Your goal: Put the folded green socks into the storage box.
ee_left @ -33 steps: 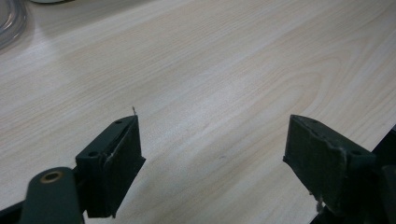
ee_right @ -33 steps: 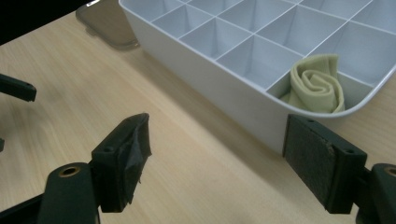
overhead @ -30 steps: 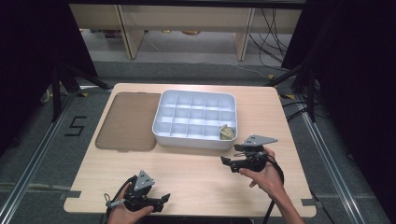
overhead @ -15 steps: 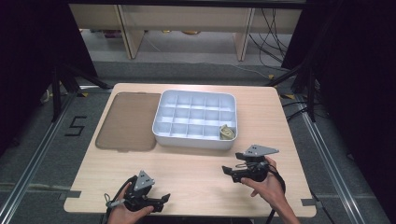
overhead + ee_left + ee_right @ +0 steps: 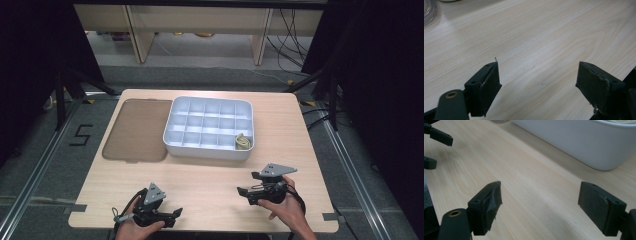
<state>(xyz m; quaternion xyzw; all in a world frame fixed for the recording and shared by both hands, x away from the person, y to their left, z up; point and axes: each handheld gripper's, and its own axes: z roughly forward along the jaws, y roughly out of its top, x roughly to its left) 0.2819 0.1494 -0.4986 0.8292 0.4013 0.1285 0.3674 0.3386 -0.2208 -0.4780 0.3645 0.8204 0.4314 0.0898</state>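
Thing in hand: a small tan, coiled strap-like piece point(image 5: 243, 142); it lies in the front right compartment of the white plastic divided tray point(image 5: 172, 131), nearest the right claw; what it is made of is hard to tell from the high view.
Handling: it looks light and soft, likely to flex or uncoil when lifted; a pinch across the body of the coil from above seems the fair hold; the compartment walls leave little room beside it.
Tray: rigid and smooth-walled; it stands mid-tabletop, just right of the flat brown translucent lid point(image 5: 135, 131).
Right claw point(image 5: 244, 192): jaws spread wide, having just been opening, nothing between them; in the right gripper view bare wood lies between the pads point(image 5: 487, 200) and the tray wall point(image 5: 579, 142) rises ahead.
Right hand: low over the light wooden tabletop point(image 5: 210, 185) near the front edge, short of the tray, claw pointing left.
Left claw point(image 5: 176, 215): wide open, empty; held low at the front left edge, pointing right.
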